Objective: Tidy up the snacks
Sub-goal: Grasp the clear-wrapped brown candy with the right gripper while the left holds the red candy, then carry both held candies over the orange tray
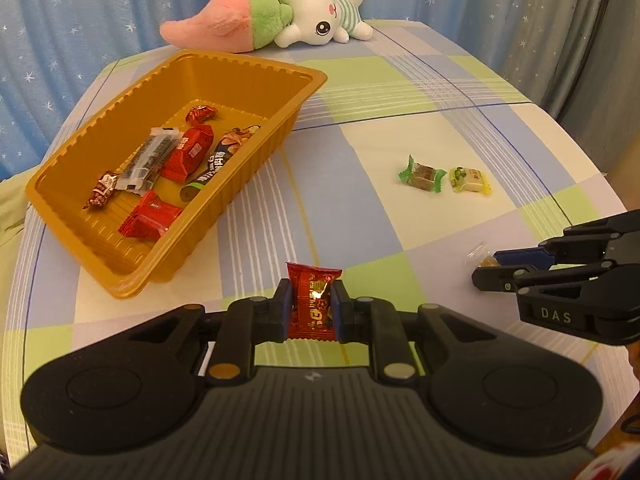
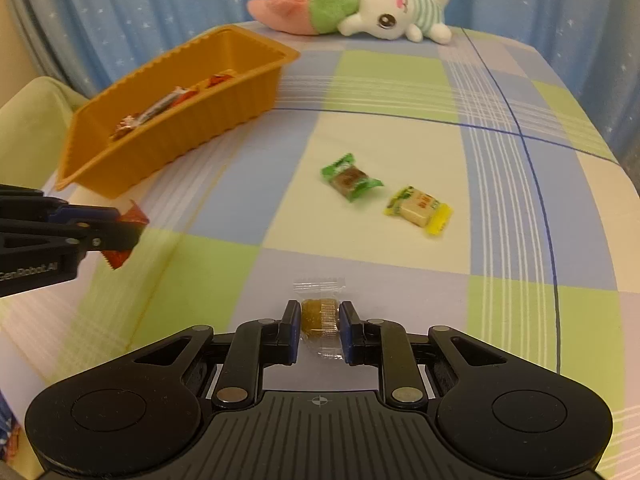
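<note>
Left tongs [image 1: 313, 306]: clamped on a red-wrapped snack [image 1: 313, 300], the wrapper upright between the blue pads; held on the near side of the tray, close to its near corner.
Right tongs [image 2: 320, 322]: pinched shut on a clear-wrapped brown candy [image 2: 320, 318], well to the right of the tray and nearer the camera than it.
Tray [image 1: 256, 70]: orange plastic with ribbed walls, on the checked cloth of the bench [image 1: 400, 92]; it holds several red-wrapped sweets, a dark bar and a clear-wrapped dark stick.
Green-wrapped candy [image 2: 351, 178]: lying on the bench to the right of the tray, apart from it.
Yellow-wrapped candy [image 2: 420, 210]: just beside the green one, on its side away from the tray; from the left wrist view the two look almost touching.
Plush rabbit [image 1: 320, 16]: lying on its side beyond the tray's far end, at the bench's back edge, hugging a pink and green plush shape.
Curtain [image 1: 100, 12]: blue with small white stars, hanging behind the tray and the plush.
</note>
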